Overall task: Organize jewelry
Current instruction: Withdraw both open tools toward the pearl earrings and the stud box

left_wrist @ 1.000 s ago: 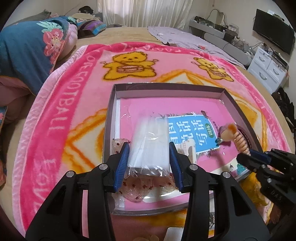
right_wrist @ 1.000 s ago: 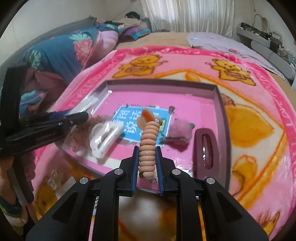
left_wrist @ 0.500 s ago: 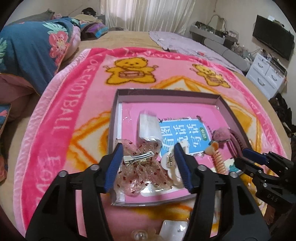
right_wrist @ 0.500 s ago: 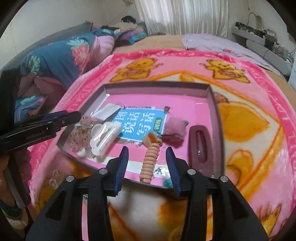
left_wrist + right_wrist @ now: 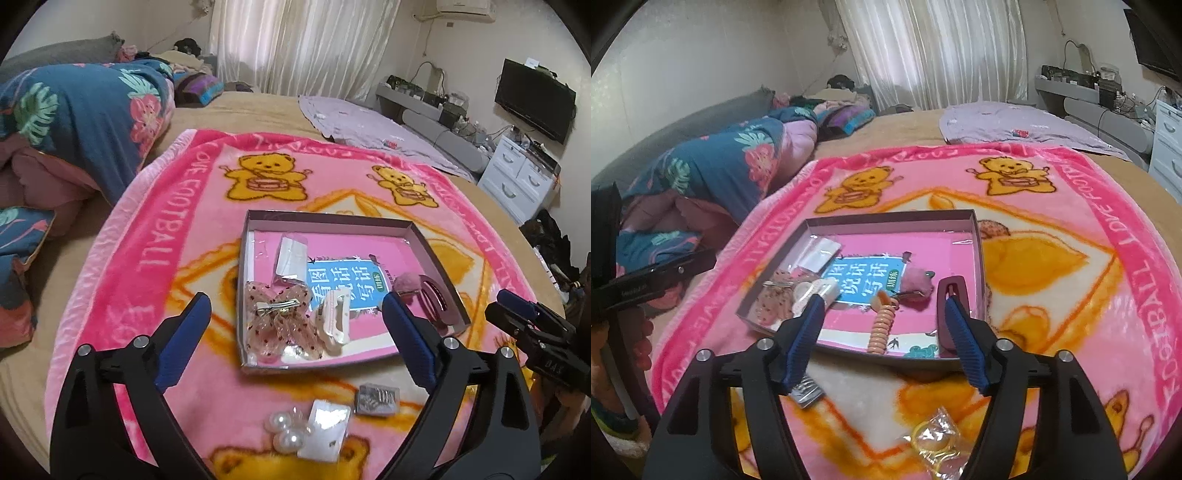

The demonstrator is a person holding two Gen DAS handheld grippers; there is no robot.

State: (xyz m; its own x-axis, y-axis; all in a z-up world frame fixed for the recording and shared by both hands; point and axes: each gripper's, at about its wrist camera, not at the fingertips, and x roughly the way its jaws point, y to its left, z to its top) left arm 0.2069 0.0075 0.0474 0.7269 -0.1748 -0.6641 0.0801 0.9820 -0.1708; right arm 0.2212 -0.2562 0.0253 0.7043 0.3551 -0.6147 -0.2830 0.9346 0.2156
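While hidden in left view, coil hair tie (image 5: 882,328) shows right.

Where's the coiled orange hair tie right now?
Right wrist view: the coiled hair tie lies in the tray near its front edge, between the pink pom-pom and maroon clip.

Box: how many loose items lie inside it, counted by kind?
Clips: 4 (bow clip, white clip, pompom clip, maroon clip)
Coil tie: 1
Packet: 1
Total: 6
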